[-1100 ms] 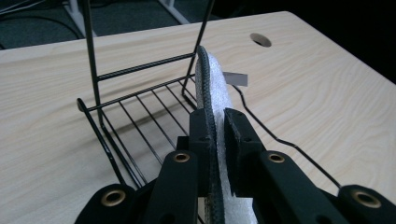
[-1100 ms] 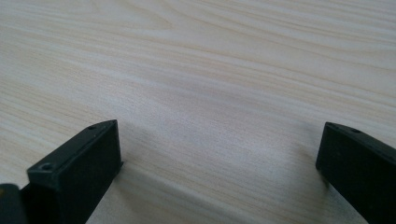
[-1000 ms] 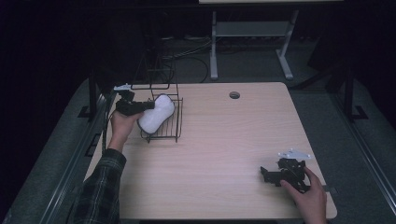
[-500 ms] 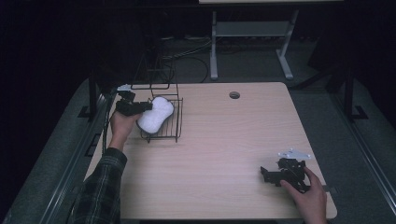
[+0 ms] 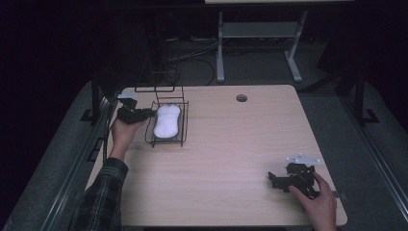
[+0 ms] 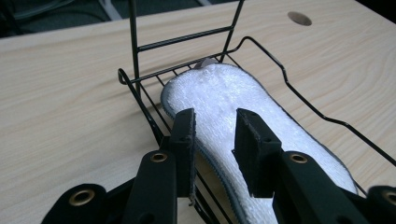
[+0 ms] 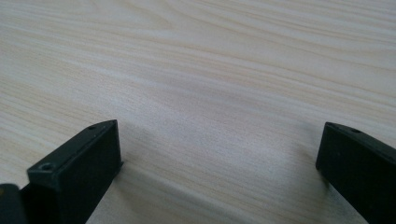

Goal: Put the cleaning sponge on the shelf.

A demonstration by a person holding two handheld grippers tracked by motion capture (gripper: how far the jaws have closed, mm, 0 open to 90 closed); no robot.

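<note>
One wire basket (image 5: 168, 126) stands on the bench (image 5: 231, 154), close to the bench's left edge and toward its far side. It is black, shallow, open on top, with a taller wire frame rising at its far end. Inside it lies a single white pad (image 5: 167, 120) of fluffy cloth, long and rounded at both ends with a narrower waist and a grey stitched rim; it lies flat on the basket floor and takes up most of it.

The left tongs (image 5: 146, 114) sit just left of the basket, reaching over its left rim. In the left gripper view the left tongs (image 6: 215, 135) are parted narrowly, one jaw above the pad's near edge and the other over its white top. Whether they touch the pad, I cannot tell; the pad is not pinched between them.

The right tongs (image 5: 275, 179) rest well apart from the basket, near the bench's front right corner, held by a hand (image 5: 317, 202). In the right gripper view the right tongs (image 7: 219, 158) stand wide, with bare wood between the jaws.

Right of the basket the bench is open wood, broken by a small round hole (image 5: 241, 98) near the far edge.
</note>
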